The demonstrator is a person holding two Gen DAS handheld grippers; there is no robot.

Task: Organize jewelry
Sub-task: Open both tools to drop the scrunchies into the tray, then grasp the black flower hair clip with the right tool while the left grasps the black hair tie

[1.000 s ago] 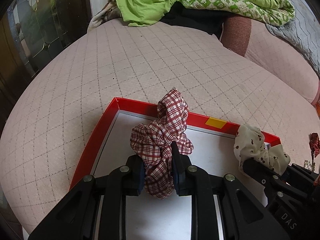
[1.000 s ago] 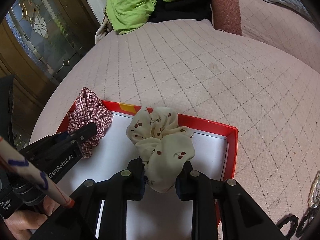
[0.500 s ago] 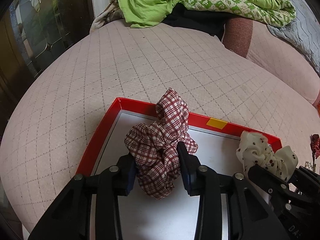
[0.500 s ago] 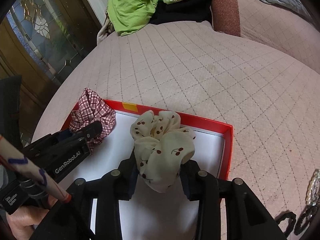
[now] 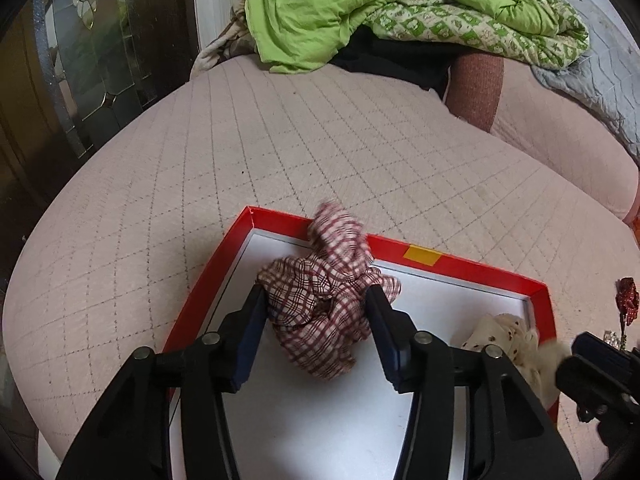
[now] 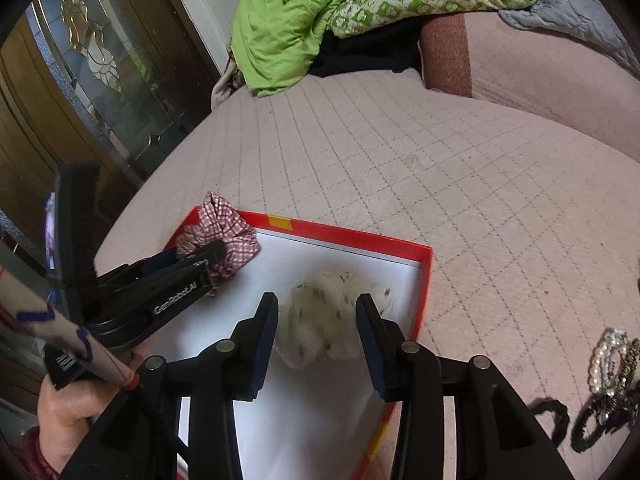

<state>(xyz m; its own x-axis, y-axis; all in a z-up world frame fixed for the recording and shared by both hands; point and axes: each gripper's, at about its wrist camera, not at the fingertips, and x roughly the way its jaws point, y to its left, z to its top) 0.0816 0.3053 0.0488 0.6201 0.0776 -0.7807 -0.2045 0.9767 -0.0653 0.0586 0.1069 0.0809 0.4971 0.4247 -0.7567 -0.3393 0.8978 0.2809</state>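
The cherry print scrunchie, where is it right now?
The cherry print scrunchie is inside the red box, near its right wall, between the open right gripper's fingers, with the plaid scrunchie at the box's far left corner.

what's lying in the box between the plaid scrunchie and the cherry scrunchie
Nothing: only bare white box floor separates the plaid scrunchie from the cherry scrunchie, clearest in the right wrist view.

Pink quilted bed (image 5: 320, 152) carries red box lid (image 5: 472, 266); green quilt (image 5: 360, 8); pearl bracelet (image 6: 606, 360); black hair ties (image 6: 556, 420).
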